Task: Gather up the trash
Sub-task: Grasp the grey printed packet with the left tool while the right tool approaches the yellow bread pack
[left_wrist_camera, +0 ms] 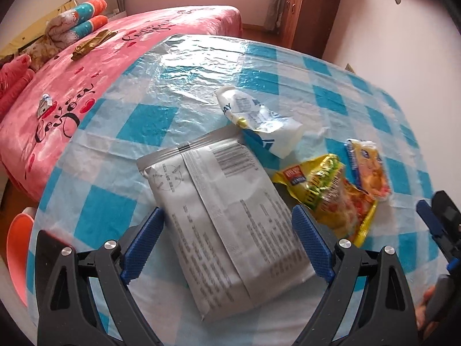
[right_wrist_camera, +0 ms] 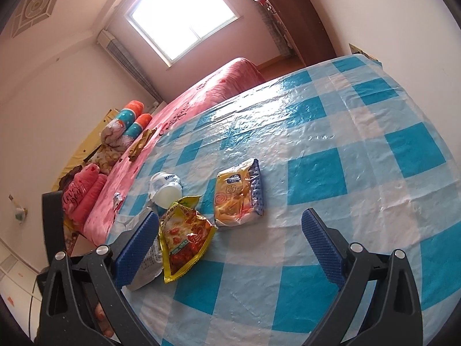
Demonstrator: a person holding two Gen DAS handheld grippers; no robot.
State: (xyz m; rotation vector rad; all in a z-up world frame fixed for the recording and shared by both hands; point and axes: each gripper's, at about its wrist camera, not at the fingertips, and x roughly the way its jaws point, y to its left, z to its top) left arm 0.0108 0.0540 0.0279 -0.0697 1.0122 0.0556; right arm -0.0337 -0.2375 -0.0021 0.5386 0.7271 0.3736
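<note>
A large silver pouch (left_wrist_camera: pixel 227 216) with grey print lies flat on the checked table. My left gripper (left_wrist_camera: pixel 227 225) hangs over it, open wide, with one blue finger at each long edge of the pouch. Beyond it lie a crumpled white wrapper (left_wrist_camera: pixel 259 118), a yellow snack bag (left_wrist_camera: pixel 331 196) and a yellow-and-blue packet (left_wrist_camera: pixel 368 167). My right gripper (right_wrist_camera: pixel 230 230) is open above the tablecloth with nothing between its fingers. The snack bag (right_wrist_camera: pixel 184 236) sits just inside its left finger and the packet (right_wrist_camera: pixel 239 196) lies ahead. The right gripper's finger (left_wrist_camera: pixel 432 222) shows at the left view's right edge.
The table (right_wrist_camera: pixel 345 150) wears a shiny blue-and-white checked plastic cloth. A pink bed (left_wrist_camera: pixel 72 86) stands beside it with rolled blankets, a gold wrapper (left_wrist_camera: pixel 92 43) and a small wrapper (left_wrist_camera: pixel 44 105). An orange stool (left_wrist_camera: pixel 17 245) stands by the table's near left edge. A wooden cabinet (left_wrist_camera: pixel 308 8) stands by the far wall.
</note>
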